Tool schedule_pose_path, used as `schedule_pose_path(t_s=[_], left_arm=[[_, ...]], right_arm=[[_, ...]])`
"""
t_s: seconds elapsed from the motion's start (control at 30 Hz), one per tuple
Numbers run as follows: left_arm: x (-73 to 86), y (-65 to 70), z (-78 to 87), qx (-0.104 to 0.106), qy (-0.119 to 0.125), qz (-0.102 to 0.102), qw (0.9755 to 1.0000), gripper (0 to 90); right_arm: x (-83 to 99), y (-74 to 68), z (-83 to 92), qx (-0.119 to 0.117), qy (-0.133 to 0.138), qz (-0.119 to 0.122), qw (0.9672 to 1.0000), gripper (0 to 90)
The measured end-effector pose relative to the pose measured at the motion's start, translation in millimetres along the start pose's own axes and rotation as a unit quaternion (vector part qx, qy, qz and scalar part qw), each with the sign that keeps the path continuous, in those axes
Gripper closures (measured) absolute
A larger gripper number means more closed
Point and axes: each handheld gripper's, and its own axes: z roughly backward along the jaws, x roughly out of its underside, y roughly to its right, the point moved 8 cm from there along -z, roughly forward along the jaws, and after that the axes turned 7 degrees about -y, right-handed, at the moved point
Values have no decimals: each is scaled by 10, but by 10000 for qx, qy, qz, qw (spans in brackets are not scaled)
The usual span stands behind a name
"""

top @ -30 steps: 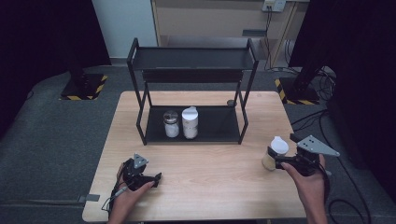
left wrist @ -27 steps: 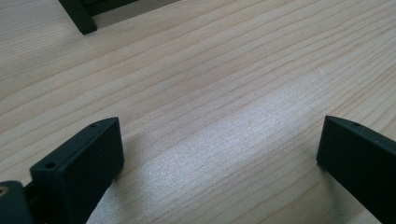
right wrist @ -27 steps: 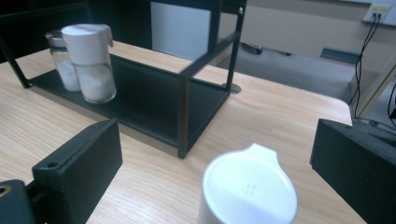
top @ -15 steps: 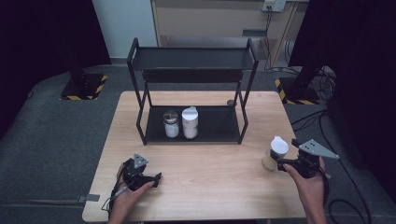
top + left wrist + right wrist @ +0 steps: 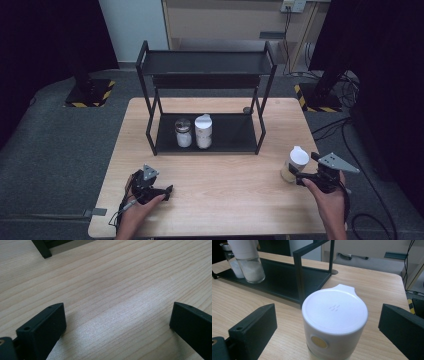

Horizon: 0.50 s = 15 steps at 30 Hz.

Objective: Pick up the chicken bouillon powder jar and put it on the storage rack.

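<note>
I have the right gripper (image 5: 328, 322) wide around the jar (image 5: 334, 322); next I close squarely on it.

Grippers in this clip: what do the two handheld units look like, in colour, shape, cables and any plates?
Both are black. The left gripper carries a small grey three-cornered plate on top and trails a dark cable toward the table's near edge. The right gripper bears a larger grey three-cornered plate. In each gripper view the jaws are blocky matte-black pads, with small round holes in the left one. The forearms show no sleeves.
</note>
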Motion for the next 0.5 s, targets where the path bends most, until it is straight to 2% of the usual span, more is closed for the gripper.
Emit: schedule_pose_path(t_s=[0.5], left_arm=[[0,0,0,0,-1,-1,10000,0]], right_arm=[[112,24,-94,-50,-175,-39,9998,23]])
